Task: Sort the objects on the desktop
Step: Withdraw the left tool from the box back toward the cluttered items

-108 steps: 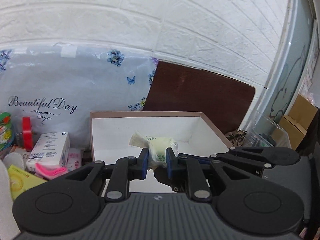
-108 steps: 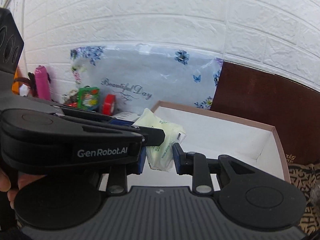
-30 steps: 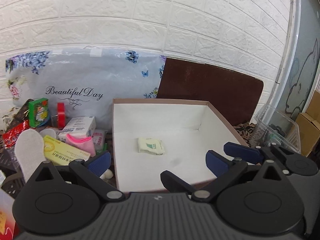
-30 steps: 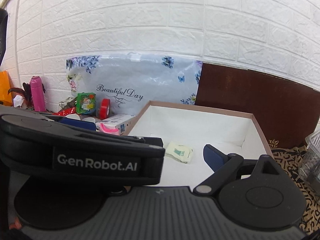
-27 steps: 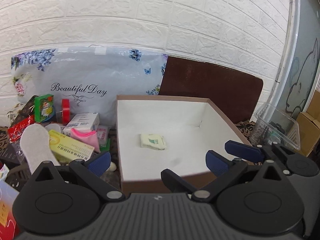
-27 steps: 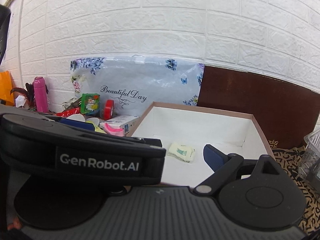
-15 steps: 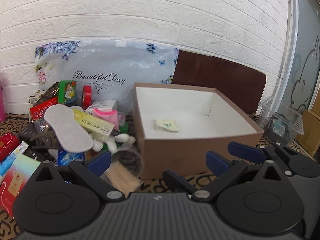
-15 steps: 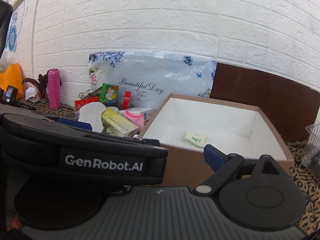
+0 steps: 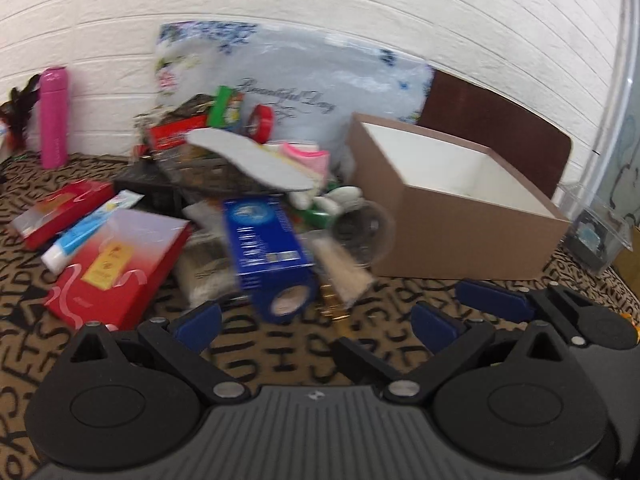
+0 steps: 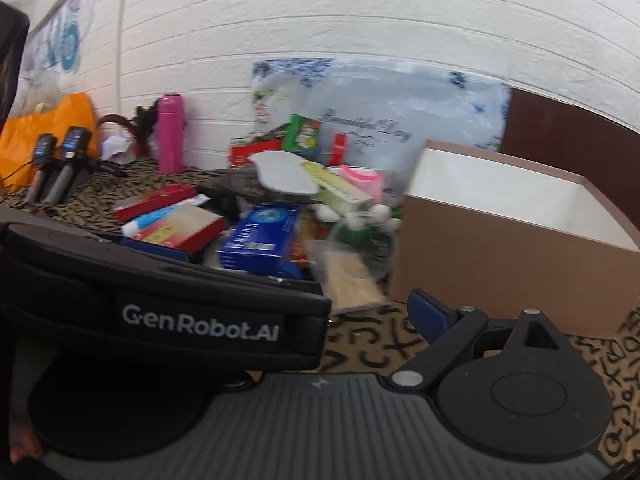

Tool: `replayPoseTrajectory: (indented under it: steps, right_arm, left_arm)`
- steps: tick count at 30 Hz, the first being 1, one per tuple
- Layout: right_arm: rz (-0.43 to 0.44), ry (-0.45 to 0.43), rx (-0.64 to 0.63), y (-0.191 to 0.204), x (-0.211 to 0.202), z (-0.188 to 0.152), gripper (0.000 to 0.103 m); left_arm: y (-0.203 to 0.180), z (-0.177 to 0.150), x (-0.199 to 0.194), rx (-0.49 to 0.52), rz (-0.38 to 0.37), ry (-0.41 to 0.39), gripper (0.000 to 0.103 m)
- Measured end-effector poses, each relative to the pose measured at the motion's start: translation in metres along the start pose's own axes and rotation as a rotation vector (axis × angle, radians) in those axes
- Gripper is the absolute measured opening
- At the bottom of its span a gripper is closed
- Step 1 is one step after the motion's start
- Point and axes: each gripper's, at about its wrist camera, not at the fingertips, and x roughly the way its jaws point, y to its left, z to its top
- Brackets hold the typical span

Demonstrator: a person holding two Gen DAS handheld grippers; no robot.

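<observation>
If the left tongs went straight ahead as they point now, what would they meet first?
Probably the blue box: its near end lies just ahead between the open left tongs, nothing but bare patterned cloth before it. Motion blur leaves depth uncertain.

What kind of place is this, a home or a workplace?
Probably an improvised sorting station in a room, not a proper office: a white brick-pattern wall, a table under letter-print cloth, and a heap of household goods beside a brown cardboard box.

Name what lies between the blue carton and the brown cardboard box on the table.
In the left wrist view, a tipped clear plastic cup and a packet of wooden sticks lie between the blue carton and the brown cardboard box.
</observation>
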Motion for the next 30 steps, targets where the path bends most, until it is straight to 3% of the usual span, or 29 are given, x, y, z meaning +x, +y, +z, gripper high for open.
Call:
replayPoseTrajectory:
  steps: [3,9,16,22,30]
  right_arm:
    - [0.053,0.001,0.008,0.013,0.006,0.004,0.098]
    - [0.116,0.035,-0.062,0.049,0.026,0.003,0.098]
    - [0.172,0.052,-0.145,0.089,0.050,0.007,0.098]
    - [0.218,0.051,-0.202,0.121,0.079,0.009,0.097]
    - [0.195,0.051,-0.296,0.148,0.102,0.006,0.096]
  left_arm:
    - [0.036,-0.002,-0.007,-0.075,0.045,-0.005,0.103]
    - [0.098,-0.006,-0.014,-0.206,0.065,-0.003,0.103]
    - [0.151,-0.005,-0.004,-0.197,0.061,-0.006,0.103]
    - [0.184,-0.002,0.021,-0.187,0.017,0.052,0.103]
    - [0.206,0.006,0.047,-0.201,-0.045,0.087,0.102]
